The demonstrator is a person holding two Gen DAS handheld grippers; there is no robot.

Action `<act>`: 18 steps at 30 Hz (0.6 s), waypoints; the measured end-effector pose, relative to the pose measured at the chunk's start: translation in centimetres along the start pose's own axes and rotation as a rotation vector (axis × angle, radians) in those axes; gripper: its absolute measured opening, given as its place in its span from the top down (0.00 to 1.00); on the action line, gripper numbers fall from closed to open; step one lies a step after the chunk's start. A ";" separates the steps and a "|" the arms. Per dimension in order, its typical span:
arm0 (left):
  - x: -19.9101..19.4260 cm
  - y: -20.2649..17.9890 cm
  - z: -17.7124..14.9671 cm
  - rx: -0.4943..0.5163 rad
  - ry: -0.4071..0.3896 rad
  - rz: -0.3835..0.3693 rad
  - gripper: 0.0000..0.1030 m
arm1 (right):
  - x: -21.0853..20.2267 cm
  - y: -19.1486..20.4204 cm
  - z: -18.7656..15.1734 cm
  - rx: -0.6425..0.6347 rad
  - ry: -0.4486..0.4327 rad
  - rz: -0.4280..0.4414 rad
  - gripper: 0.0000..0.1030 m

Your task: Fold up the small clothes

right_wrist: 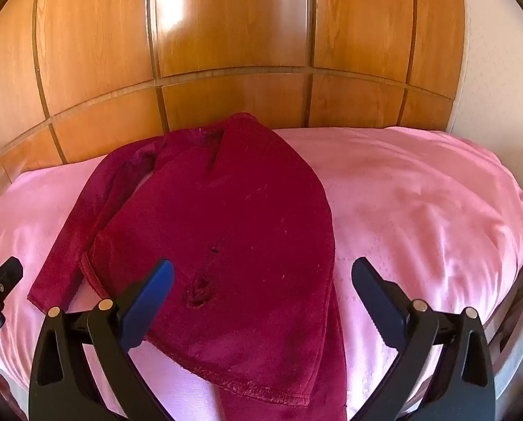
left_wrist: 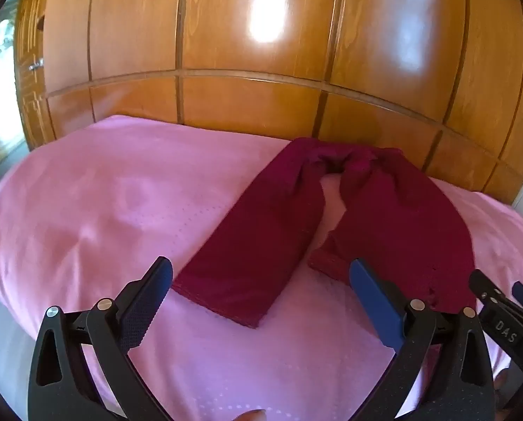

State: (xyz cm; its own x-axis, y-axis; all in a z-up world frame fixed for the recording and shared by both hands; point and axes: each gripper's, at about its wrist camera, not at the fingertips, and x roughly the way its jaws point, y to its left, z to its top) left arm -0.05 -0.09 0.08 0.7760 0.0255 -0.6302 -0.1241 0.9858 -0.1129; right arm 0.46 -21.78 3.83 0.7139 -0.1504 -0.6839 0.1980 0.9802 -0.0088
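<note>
Garment: a dark red fleece garment [right_wrist: 226,217] lies flat on the pink bedspread [right_wrist: 419,203], filling the middle of the right wrist view from 12 o'clock down to 6 o'clock.
Left view of it: the same garment [left_wrist: 268,238] sits at 1 to 3 o'clock, seen as two long panels with a strip of pink showing between them.
Left gripper: the left gripper [left_wrist: 261,273] hangs above the bed with its jaws spread wide, nothing between the pads; the nearer panel's hem lies just past the gap.
Right gripper: the right gripper [right_wrist: 261,273] is also spread wide and hovers over the garment's lower part, gripping nothing.
Hidden or cut off: the garment's bottom edge runs out of the right wrist frame at 6 o'clock, and its right side in the left view is covered by the gripper finger at 4 o'clock.
Hard to make out: which part of the garment is collar, sleeve or leg, I cannot tell.
Only in the right view: a small ragged hole [right_wrist: 198,291] in the fleece, near the left finger.
Only in the left view: part of the other gripper at 4 o'clock, and a fingertip [left_wrist: 251,414] at 6 o'clock.
Backdrop: glossy wooden panelling [left_wrist: 261,98] stands behind the bed across 12 o'clock.
</note>
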 end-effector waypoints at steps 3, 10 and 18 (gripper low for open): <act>-0.1 0.1 0.0 0.029 -0.007 0.006 0.03 | -0.1 -0.3 -0.1 0.010 0.001 0.006 0.02; 0.6 -0.8 -0.4 0.049 0.006 0.025 0.03 | 1.1 -0.3 -1.3 -0.004 0.002 0.004 0.02; 0.8 -1.1 -0.3 0.057 0.014 0.019 0.03 | 0.9 -0.3 -1.1 -0.034 0.025 0.007 0.02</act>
State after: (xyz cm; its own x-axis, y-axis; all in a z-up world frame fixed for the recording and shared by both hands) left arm 0.54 -1.20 -0.53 0.7653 0.0426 -0.6422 -0.1031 0.9930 -0.0570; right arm 0.31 -22.12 2.42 0.6982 -0.1410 -0.7018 0.1699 0.9850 -0.0289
